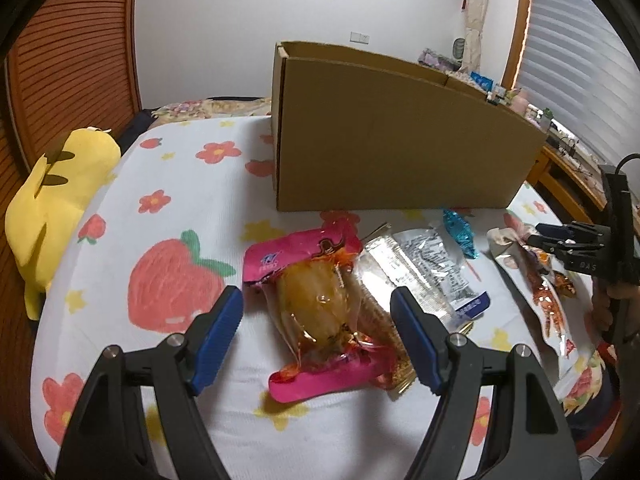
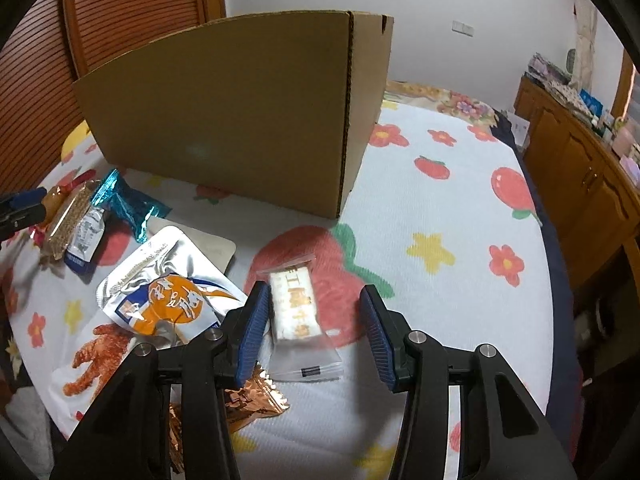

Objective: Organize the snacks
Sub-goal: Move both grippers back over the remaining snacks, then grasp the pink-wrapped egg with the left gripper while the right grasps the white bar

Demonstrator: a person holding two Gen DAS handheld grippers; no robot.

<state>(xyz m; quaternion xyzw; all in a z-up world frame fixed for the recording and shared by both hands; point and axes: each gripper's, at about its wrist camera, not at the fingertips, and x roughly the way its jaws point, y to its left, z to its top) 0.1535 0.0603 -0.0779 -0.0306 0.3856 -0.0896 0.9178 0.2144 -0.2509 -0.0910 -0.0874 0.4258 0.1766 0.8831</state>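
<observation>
We hold our left gripper (image 1: 316, 338) wide apart over a pink-ended clear packet with a yellowish snack inside (image 1: 320, 312), its blue pads on either side and touching nothing, while the packet half covers a clear-wrapped grainy bar (image 1: 376, 280) beside it on the white fruit-and-flower printed cloth (image 1: 168, 216). Our right gripper (image 2: 314, 334) stands partly open around a clear-wrapped white bar with orange lettering (image 2: 290, 304); the left pad is just beside it, though motion blur leaves contact unclear. The tall brown cardboard box (image 1: 400, 140) behind the snacks hides its inside from both views, and a crinkled copper foil wrapper (image 2: 256, 400) lies mostly under the right gripper's frame.
</observation>
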